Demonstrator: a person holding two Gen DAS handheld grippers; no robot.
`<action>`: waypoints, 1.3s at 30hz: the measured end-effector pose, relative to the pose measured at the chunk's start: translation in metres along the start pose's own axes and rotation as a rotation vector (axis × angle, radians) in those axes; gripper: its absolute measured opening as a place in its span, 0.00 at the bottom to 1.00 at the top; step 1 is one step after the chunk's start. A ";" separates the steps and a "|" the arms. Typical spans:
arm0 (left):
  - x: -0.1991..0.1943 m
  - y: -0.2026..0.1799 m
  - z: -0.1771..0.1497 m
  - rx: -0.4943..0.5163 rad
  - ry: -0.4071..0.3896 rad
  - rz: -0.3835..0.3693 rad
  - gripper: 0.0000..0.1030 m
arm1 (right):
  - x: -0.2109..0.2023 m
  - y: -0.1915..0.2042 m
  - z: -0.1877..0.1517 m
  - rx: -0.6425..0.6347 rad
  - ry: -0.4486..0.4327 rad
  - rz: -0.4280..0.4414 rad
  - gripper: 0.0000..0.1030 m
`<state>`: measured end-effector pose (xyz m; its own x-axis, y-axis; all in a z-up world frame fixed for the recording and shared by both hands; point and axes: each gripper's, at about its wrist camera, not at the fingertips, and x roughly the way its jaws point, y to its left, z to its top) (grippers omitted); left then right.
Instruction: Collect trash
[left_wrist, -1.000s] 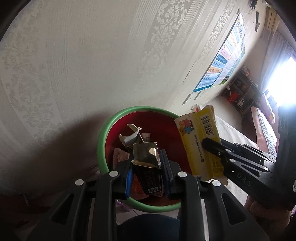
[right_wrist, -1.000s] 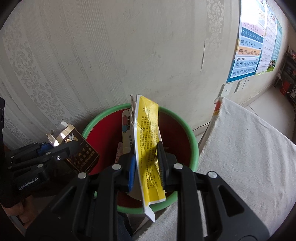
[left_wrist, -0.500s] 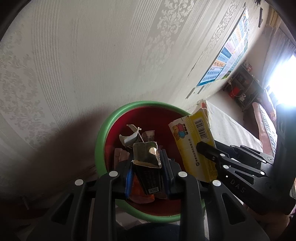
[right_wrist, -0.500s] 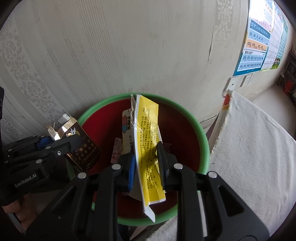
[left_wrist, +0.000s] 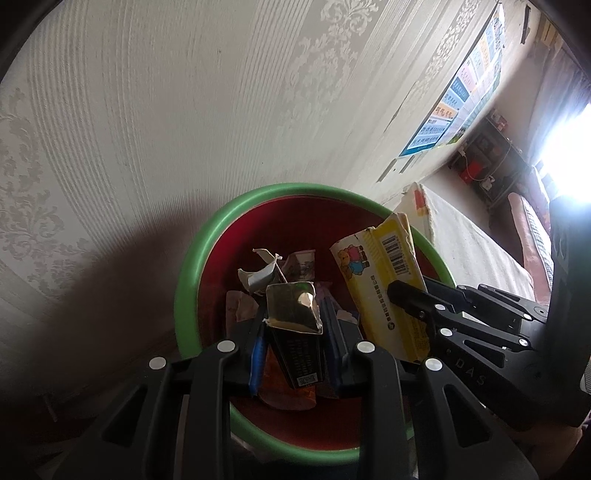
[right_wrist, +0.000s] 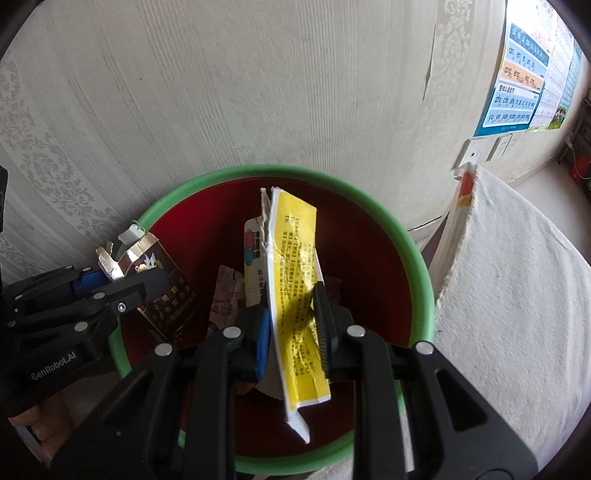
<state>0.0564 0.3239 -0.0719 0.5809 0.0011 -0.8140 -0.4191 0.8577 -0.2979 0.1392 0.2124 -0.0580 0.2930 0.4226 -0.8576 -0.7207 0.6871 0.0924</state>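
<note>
A red bin with a green rim (left_wrist: 186, 280) (right_wrist: 417, 258) stands against the wall, with crumpled wrappers (left_wrist: 295, 266) (right_wrist: 225, 291) lying inside. My left gripper (left_wrist: 293, 332) is shut on a dark torn cigarette pack with gold foil (left_wrist: 293, 314) (right_wrist: 166, 291), held over the bin's left side. My right gripper (right_wrist: 291, 325) (left_wrist: 410, 299) is shut on a flattened yellow carton (right_wrist: 295, 266) (left_wrist: 388, 266) with a bear picture and barcode, held upright over the bin's opening.
The patterned wallpaper wall (left_wrist: 184, 110) rises right behind the bin. A bed or sofa under a white cover (right_wrist: 517, 295) (left_wrist: 469, 243) presses against the bin's right side. Posters (right_wrist: 521, 85) hang on the wall. A person's fingers (right_wrist: 26, 417) hold the left gripper.
Both grippers have sunk toward the bin with their items still gripped. The bin looks larger and more centred in both views.
</note>
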 end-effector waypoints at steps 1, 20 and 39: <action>0.003 -0.001 0.000 0.002 0.006 0.002 0.24 | 0.002 0.000 0.001 0.001 0.004 0.000 0.21; 0.008 -0.001 0.005 0.003 0.007 -0.001 0.45 | 0.013 -0.003 0.006 -0.015 0.047 0.014 0.27; -0.073 -0.053 -0.009 0.034 -0.182 0.021 0.92 | -0.089 -0.036 -0.040 0.029 -0.094 -0.105 0.95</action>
<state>0.0297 0.2734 -0.0012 0.6902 0.1099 -0.7152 -0.4106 0.8733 -0.2621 0.1137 0.1267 -0.0053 0.4244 0.3996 -0.8125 -0.6649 0.7467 0.0200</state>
